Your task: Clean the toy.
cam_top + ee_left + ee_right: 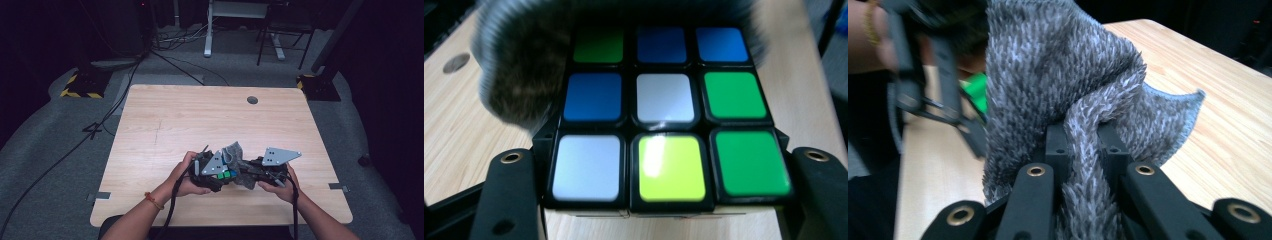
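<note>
A colour-tiled puzzle cube sits squeezed between the two black jaws of my left gripper, its blue, green, white and yellow tiles facing the camera. In the high view the left gripper and the cube are near the table's front edge. My right gripper is shut on a fold of a grey fluffy cloth. That cloth hangs between the two grippers and presses against the cube's far side. The right gripper sits just right of the cube.
The light wooden table has a round cable hole near its far edge. Black cables run from both grippers off the front edge. Beyond the table are grey carpet, stands with yellow-black bases and desk legs.
</note>
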A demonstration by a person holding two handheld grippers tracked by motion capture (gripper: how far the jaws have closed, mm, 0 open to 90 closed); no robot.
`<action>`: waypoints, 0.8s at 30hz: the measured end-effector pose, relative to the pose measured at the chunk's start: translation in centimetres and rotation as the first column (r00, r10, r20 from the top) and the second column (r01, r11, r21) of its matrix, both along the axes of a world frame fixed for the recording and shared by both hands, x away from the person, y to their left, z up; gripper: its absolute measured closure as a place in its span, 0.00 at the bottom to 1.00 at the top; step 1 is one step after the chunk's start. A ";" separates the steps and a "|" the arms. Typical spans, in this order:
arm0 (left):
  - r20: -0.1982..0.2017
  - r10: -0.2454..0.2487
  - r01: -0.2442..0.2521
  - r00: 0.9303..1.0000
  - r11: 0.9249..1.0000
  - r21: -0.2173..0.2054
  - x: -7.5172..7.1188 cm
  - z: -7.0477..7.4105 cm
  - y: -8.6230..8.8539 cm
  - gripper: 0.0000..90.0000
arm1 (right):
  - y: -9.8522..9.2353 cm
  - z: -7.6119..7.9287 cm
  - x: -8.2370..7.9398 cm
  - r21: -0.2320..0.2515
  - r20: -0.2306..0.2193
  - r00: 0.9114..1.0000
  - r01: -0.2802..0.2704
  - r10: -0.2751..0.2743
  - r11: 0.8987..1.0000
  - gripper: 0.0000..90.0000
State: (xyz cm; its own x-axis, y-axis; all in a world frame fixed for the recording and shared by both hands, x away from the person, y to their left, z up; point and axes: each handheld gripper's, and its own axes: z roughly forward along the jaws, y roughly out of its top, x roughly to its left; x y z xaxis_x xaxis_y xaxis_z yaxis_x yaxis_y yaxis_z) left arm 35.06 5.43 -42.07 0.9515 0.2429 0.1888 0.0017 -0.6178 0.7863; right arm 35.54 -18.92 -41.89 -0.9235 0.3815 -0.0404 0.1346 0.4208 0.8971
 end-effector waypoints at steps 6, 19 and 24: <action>0.002 0.003 -0.003 1.000 0.999 -0.052 0.1 0.5 0.7 0.37 | 0.4 -1.2 0.3 -0.045 -0.032 0.999 -0.012 0.011 0.999 0.90; -0.023 0.004 -0.004 1.000 1.000 0.008 0.7 -0.6 0.3 0.37 | -0.2 0.3 -0.7 0.006 0.009 0.998 -0.069 0.069 0.998 0.90; 0.006 -0.049 0.049 0.999 0.999 -0.014 -0.3 -0.4 -0.1 0.37 | -0.3 0.3 -0.4 0.001 0.025 0.999 -0.035 0.035 0.999 0.90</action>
State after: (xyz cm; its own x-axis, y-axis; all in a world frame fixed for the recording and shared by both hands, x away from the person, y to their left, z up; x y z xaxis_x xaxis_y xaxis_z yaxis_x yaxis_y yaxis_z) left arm 34.77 5.29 -42.48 0.9612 0.1990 0.1911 -0.0325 -0.6061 0.7948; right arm 35.10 -19.22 -41.54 -0.9349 0.3493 -0.0631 0.0973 0.4231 0.9008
